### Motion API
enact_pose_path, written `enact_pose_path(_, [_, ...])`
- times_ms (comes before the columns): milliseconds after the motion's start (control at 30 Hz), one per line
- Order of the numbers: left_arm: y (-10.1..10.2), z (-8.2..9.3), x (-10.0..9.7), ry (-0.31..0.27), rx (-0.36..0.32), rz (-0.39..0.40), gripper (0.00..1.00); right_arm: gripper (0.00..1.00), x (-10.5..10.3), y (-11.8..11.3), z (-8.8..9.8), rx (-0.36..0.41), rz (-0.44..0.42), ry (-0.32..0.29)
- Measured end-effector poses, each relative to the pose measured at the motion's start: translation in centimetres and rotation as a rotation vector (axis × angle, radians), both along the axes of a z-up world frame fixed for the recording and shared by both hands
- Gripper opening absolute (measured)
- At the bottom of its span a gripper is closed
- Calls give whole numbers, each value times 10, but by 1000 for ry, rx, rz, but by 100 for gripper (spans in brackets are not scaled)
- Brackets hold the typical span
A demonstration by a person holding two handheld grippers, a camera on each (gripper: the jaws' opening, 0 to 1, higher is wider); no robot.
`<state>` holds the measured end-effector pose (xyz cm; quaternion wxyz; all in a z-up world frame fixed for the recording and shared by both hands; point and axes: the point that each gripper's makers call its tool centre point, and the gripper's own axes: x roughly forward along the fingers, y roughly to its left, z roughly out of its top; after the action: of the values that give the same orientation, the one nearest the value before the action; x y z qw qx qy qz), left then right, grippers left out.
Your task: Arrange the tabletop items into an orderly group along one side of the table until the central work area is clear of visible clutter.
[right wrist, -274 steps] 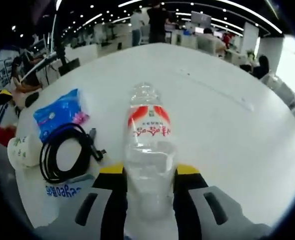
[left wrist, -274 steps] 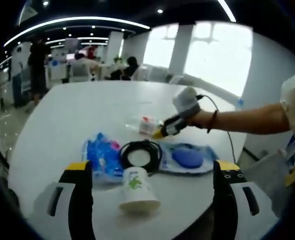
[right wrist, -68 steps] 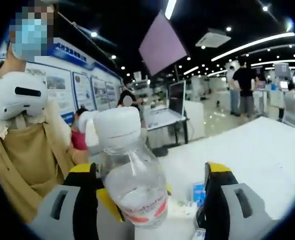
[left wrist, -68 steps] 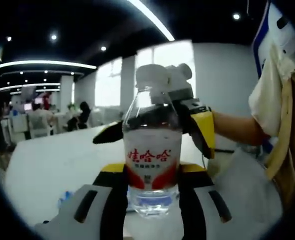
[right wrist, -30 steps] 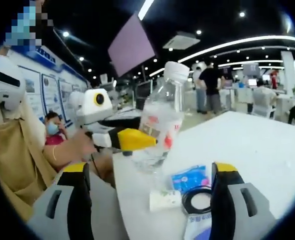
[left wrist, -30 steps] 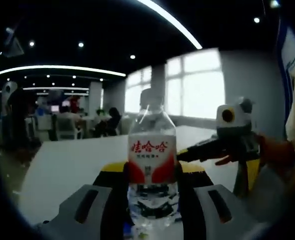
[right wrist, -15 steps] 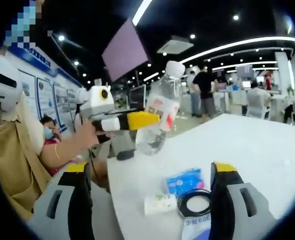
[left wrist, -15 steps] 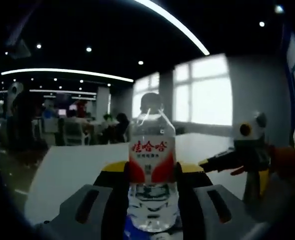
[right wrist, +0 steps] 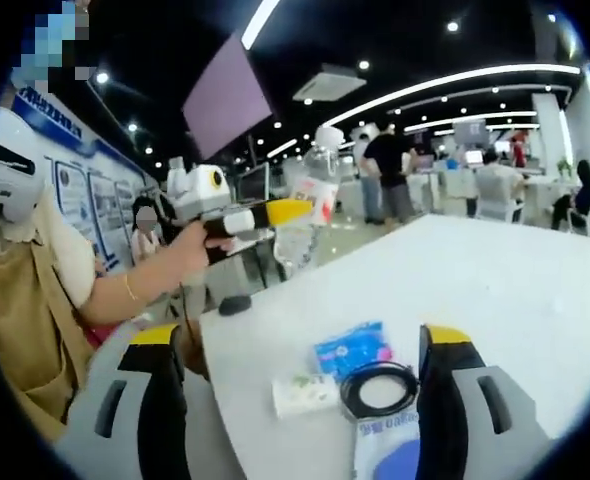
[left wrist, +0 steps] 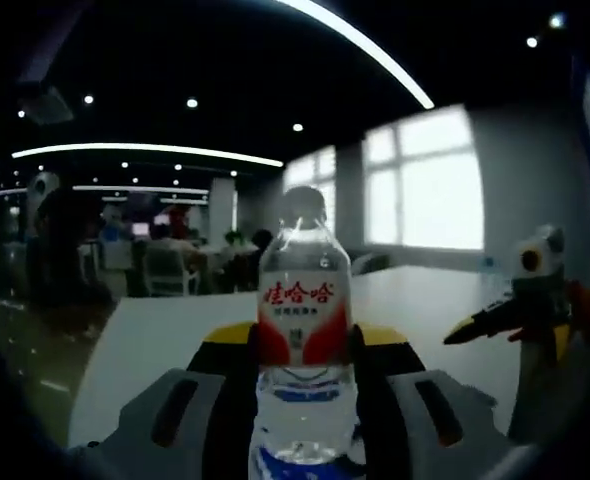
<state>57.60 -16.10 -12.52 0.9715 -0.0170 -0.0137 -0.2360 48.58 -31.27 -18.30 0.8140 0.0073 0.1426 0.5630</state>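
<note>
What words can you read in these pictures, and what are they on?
"娃哈哈": red characters on the white label of the water bottle held in the left tool.
Blue print on the white pouch between the right tool's jaws: too cut off and small to read.
Wall posters behind the person: too blurred to read.

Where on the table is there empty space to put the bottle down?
The white table is bare beyond the blue packet and coiled cable, toward the far chairs. It is crowded near the right gripper, around the small white box.
</note>
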Motion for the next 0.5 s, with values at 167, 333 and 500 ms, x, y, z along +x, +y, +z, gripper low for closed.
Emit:
enact_pose_path(167, [15, -6, 20, -4, 18, 24, 34, 95, 12, -2, 0, 22, -46, 19])
enact_pose_path(333, [28, -12, 35, 2, -1, 45, 34, 93, 30, 8, 7, 72, -70, 40])
enact_pose_path(500, [40, -19, 52, -1, -9, 71, 34, 90, 48, 23, 13, 125, -92, 51])
